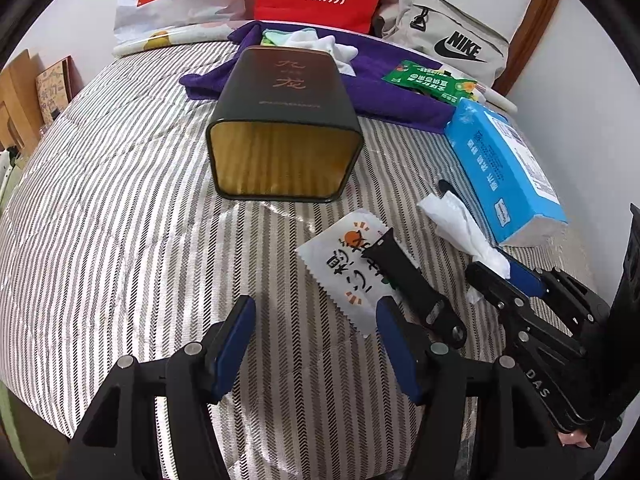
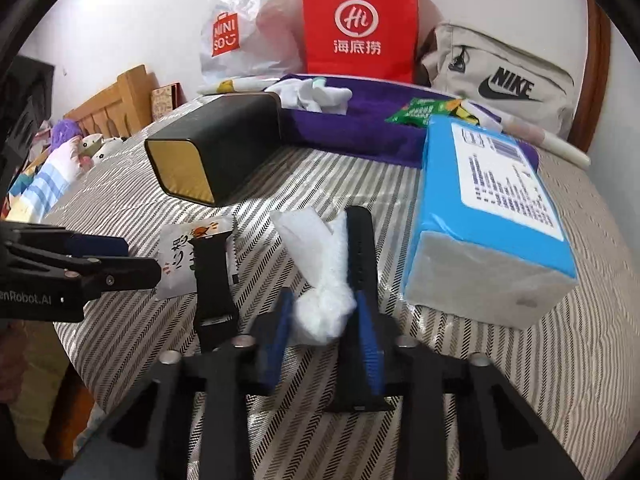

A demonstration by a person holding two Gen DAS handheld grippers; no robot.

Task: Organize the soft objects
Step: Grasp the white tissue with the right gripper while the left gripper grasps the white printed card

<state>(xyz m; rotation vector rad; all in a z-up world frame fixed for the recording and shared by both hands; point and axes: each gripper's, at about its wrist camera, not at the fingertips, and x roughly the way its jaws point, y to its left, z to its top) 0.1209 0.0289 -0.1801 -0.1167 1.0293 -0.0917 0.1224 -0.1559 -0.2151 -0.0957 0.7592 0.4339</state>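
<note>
Right gripper: the right gripper (image 2: 324,320) is closed on a crumpled white tissue (image 2: 320,280); its blue pads (image 2: 370,344) press the wad from both sides, low over the striped bedspread (image 2: 500,380).
Left gripper: the left gripper (image 1: 316,344) is spread wide and holds nothing; it hovers just short of a white wet-wipe sachet (image 1: 348,272).
Step in hand: by my reading, the tissue is grasped and about to be carried to a container.
Next move: likely a lift and a swing left toward the open mouth of the dark tin (image 2: 212,148), which lies on its side; the grip must stay firm, since the loose tail can snag.
Tissue look: bunched into a soft ball at the pads, with a thin twisted tail that fans out away from the gripper; beside it lies a black watch strap (image 2: 360,248).
Sachet: flat, serrated edge, orange print, partly under a second black strap (image 1: 408,284).
Blue tissue pack (image 2: 488,216): just right of the tissue, apart from it.
Further back: a purple towel (image 2: 360,128) with white cloths (image 2: 316,96) on it.
</note>
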